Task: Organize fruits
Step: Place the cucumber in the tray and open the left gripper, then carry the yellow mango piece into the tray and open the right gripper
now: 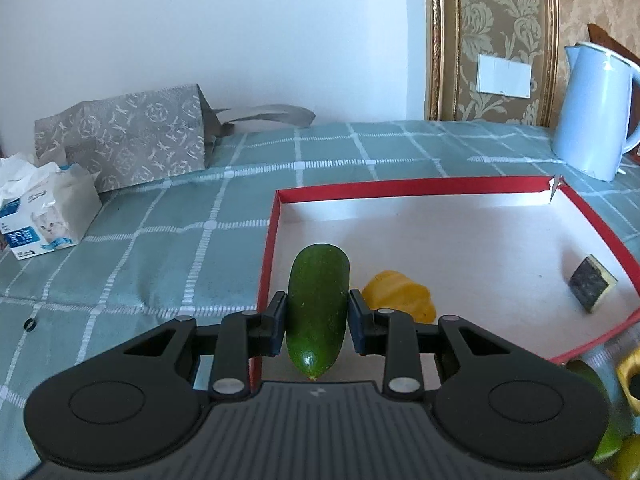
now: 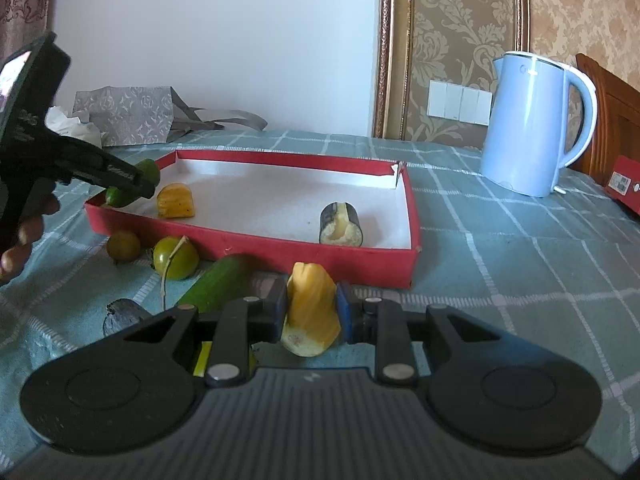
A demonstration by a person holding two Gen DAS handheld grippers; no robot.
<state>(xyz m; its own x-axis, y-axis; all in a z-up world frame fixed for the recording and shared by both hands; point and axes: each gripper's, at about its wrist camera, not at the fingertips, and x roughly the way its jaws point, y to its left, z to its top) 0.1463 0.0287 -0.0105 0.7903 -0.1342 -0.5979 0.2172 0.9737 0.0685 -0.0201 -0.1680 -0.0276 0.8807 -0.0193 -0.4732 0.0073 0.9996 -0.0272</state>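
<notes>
Teal checked cloth point(image 2: 500, 264) covers the tabletop. Nearest, the right gripper point(image 2: 311, 316) clamps a yellow fruit piece point(image 2: 310, 312) in front of the red tray's point(image 2: 256, 246) near wall; a loose cucumber point(image 2: 220, 286), two green round fruits point(image 2: 176, 258) and a dark piece point(image 2: 120, 314) lie beside it on the cloth. The left gripper point(image 1: 317, 322) pinches a green cucumber point(image 1: 318, 308) over the tray's left edge. Inside lie another yellow piece point(image 2: 176, 200) and a dark-skinned chunk point(image 2: 341, 224). Beyond stand a blue kettle point(image 2: 532, 128), a patterned bag point(image 1: 124, 140) and a tissue pack point(image 1: 44, 216).
</notes>
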